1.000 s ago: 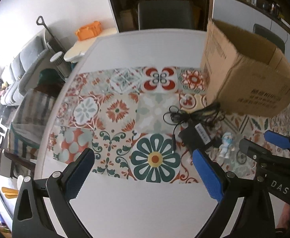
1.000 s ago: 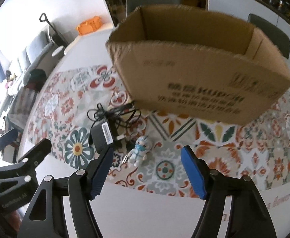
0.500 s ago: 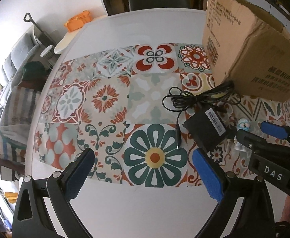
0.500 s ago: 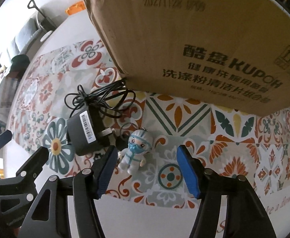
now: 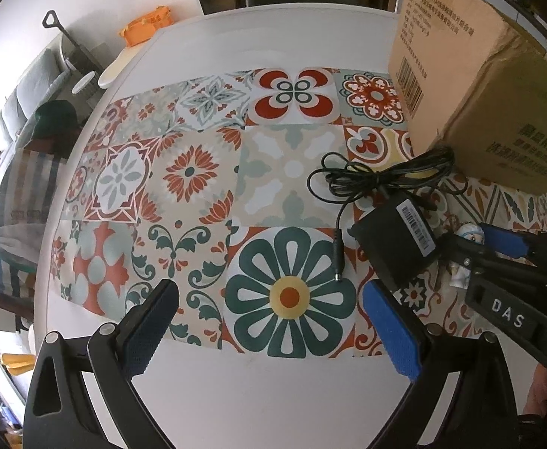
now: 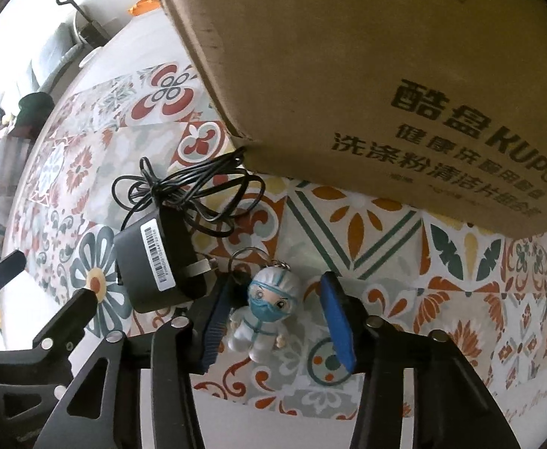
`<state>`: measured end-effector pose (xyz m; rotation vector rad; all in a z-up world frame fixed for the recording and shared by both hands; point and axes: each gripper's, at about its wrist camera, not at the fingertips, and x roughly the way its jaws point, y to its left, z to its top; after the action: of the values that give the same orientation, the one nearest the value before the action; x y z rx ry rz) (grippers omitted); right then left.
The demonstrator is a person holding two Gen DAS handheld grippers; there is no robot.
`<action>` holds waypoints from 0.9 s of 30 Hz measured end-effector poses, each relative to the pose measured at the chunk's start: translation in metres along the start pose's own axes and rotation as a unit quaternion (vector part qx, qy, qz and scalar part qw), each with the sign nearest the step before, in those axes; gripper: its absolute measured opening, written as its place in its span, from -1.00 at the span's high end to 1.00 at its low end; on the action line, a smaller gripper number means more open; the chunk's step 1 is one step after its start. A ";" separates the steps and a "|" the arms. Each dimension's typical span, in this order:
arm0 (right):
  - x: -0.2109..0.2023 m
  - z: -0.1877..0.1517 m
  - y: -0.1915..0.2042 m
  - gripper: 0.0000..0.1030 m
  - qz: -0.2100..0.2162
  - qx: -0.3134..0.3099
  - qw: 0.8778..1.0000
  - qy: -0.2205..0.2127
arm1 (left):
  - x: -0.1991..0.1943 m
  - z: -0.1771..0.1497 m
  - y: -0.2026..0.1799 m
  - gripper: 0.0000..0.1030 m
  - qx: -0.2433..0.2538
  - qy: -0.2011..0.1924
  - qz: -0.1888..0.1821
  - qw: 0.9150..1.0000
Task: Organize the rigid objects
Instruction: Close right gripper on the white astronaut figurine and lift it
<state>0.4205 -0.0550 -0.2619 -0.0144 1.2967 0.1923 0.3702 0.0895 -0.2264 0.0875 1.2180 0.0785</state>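
Right gripper [image 6: 273,314] is down over the little masked figurine keychain [image 6: 267,308], jaws closing around it, not yet pressing. The left gripper [image 5: 269,321] hovers with jaws wide apart and empty over the patterned tabletop [image 5: 198,187]. The black power adapter [image 6: 153,262] and its tangled cord lie beside the cardboard box [image 6: 348,75]. Nothing looks sorted yet; both items are left to do.

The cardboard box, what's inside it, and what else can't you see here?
- Cardboard box inside: both views show only its outer walls.
- Figurine keychain: left wrist view, mostly hidden by the right gripper, whose jaws are closing around it.
- Adapter label: print too small.
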 end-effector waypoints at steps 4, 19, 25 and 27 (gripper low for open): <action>0.000 -0.001 0.005 0.33 0.014 -0.001 1.000 -0.001 | 0.000 0.000 0.000 -0.95 0.000 0.000 -0.002 1.000; -0.039 -0.035 -0.015 0.48 0.039 0.031 0.999 -0.022 | -0.014 0.002 -0.012 -0.94 0.009 -0.006 -0.041 0.999; -0.063 -0.043 -0.033 0.48 0.053 0.054 0.996 -0.039 | -0.015 0.004 -0.018 -0.92 0.005 0.003 -0.073 0.997; -0.070 -0.043 -0.037 0.48 0.054 0.058 0.996 -0.047 | -0.014 0.005 -0.025 -0.83 0.011 0.006 -0.075 0.997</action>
<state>0.3672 -0.1059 -0.2099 0.1629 1.2144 0.2074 0.3706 0.0634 -0.2139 0.0139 1.2331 -0.0650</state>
